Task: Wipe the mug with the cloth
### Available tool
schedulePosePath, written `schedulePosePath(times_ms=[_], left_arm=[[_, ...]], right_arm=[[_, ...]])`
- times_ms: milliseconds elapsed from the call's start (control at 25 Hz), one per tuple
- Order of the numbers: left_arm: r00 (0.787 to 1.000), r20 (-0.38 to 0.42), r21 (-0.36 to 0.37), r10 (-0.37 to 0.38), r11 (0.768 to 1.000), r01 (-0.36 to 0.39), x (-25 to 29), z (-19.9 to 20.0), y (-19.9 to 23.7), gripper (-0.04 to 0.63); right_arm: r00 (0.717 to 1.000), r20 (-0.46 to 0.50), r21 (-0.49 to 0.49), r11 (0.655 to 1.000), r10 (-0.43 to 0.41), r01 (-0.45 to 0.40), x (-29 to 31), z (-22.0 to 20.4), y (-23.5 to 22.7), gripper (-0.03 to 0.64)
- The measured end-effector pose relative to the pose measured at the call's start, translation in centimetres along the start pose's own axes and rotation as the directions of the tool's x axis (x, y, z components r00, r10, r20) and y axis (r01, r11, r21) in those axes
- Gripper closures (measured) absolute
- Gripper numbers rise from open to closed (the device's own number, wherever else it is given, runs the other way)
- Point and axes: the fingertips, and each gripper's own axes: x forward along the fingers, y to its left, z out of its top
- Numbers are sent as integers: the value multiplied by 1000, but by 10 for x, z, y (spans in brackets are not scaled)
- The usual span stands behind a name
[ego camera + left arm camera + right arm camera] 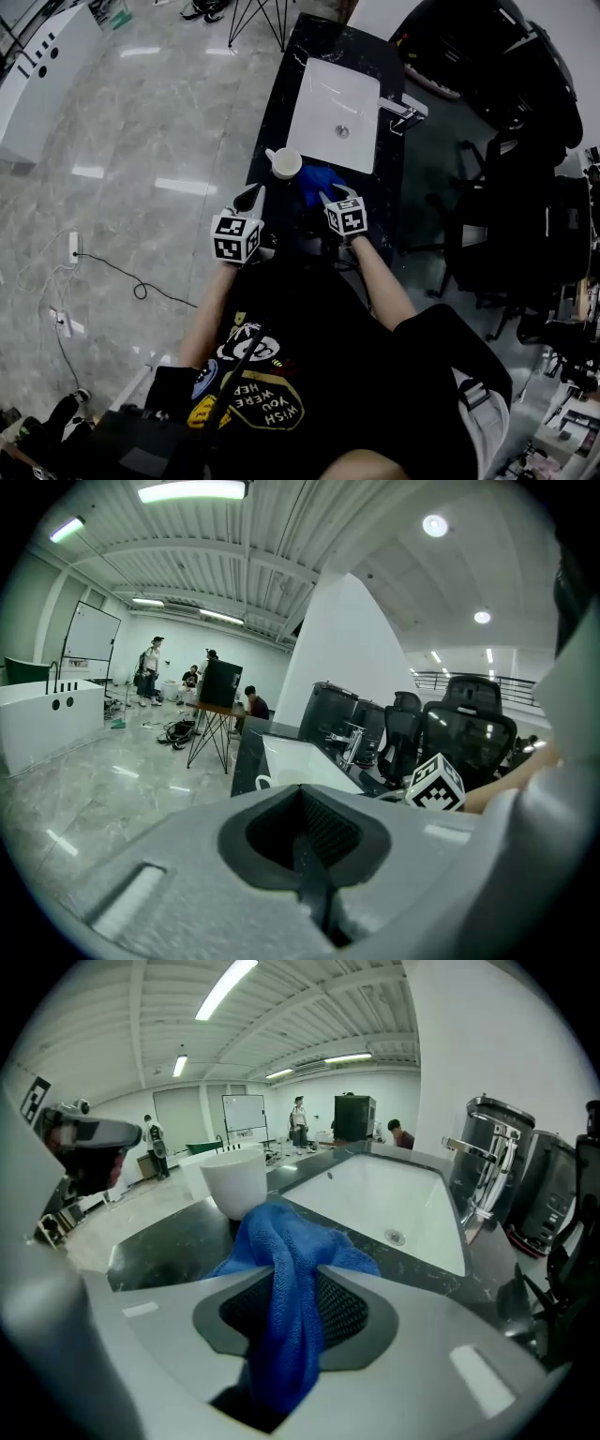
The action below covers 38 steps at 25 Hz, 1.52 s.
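Observation:
A white mug (284,163) stands on the black counter (272,131) just left of the sink's near corner. In the right gripper view the mug (234,1180) is close ahead, left of centre. A blue cloth (317,180) lies bunched beside the mug. My right gripper (332,196) is shut on it: the blue cloth (291,1241) runs back between the jaws of the right gripper (286,1293) and hangs through them. My left gripper (249,198) hovers near the counter's left edge, short of the mug, jaws together with nothing between them. Its view shows the left gripper (302,841) and a sliver of the mug (263,782).
A white sink (335,112) fills the counter behind the mug, with a chrome faucet (405,111) on its right side. Office chairs (506,187) crowd the right. Marble floor with cables (112,272) lies to the left. People stand far off across the room (150,672).

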Motion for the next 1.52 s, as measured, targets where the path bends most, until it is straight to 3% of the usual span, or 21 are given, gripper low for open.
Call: schedulePosePath(times_ms=[120, 200, 280, 400, 480, 520, 640, 760, 840, 880, 960, 1040, 1080, 1160, 1200, 1240, 1320, 1400, 1440, 1480, 1520], left_arm=[[999, -21, 18, -29, 999, 29, 13, 0, -5, 592], [999, -30, 23, -37, 999, 38, 16, -2, -8, 592], [999, -37, 29, -40, 999, 41, 17, -2, -8, 592], [998, -45, 35, -32, 999, 34, 14, -3, -4, 592], [999, -46, 29, -21, 999, 23, 12, -6, 0, 592], [999, -45, 22, -15, 1000, 16, 11, -8, 3, 592], [999, -43, -19, 5, 1000, -6, 13, -16, 19, 592], [998, -55, -46, 20, 999, -22, 33, -23, 36, 592], [997, -81, -35, 20, 999, -23, 48, -26, 40, 592], [995, -95, -29, 18, 999, -21, 55, -28, 39, 592], [993, -116, -20, 15, 1000, -17, 65, -32, 38, 592], [992, -129, -13, 18, 1000, -20, 71, -35, 38, 592], [991, -131, -13, 19, 1000, -21, 73, -36, 39, 592], [991, -136, -19, 16, 1000, -19, 76, -37, 38, 592], [990, -140, -18, 13, 1000, -16, 78, -37, 36, 592], [989, -144, -15, 8, 1000, -11, 79, -38, 34, 592], [988, -152, -3, -3, 1000, 3, 83, -39, 29, 592], [987, -159, 12, -15, 1000, 17, 86, -39, 23, 592], [987, -160, 17, -20, 1000, 23, 86, -38, 21, 592], [987, -159, 19, -23, 999, 27, 86, -37, 20, 592], [987, -157, 15, -24, 1000, 27, 86, -37, 20, 592]], right_arm=[[994, -6, -25, 993, 113, -113, -7, -4, 20, 503], [991, 35, 7, 992, 128, -128, -15, 2, 17, 508], [992, 125, 94, 995, 27, -39, -25, 26, -12, 509], [956, 243, 187, 975, -162, 118, -39, 77, -60, 509], [942, 254, 171, 969, -217, 177, -37, 95, -68, 509], [950, 232, 131, 974, -210, 183, -31, 95, -61, 509], [990, 124, -119, 990, -62, 77, -12, 69, 6, 509], [987, 60, -367, 923, 146, -114, -22, 36, 86, 509], [966, 60, -438, 876, 251, -200, -36, 29, 114, 509], [959, 82, -425, 879, 273, -214, -41, 32, 115, 509], [959, 173, -311, 937, 223, -162, -47, 53, 88, 509], [962, 265, -146, 989, 67, -28, -49, 84, 40, 509], [960, 279, -70, 997, -19, 40, -47, 95, 16, 509], [966, 225, 7, 992, -125, 126, -38, 100, -12, 509], [976, 174, -11, 991, -128, 132, -30, 94, -12, 509], [988, 123, -67, 992, -98, 107, -23, 85, -1, 509], [998, 39, -239, 970, 40, -30, -15, 59, 44, 509], [977, -44, -382, 900, 210, -210, -21, 25, 94, 509], [961, -72, -411, 869, 268, -274, -27, 11, 110, 509], [951, -73, -405, 863, 299, -302, -32, 5, 114, 511], [952, -47, -362, 883, 303, -299, -36, 8, 107, 511]])
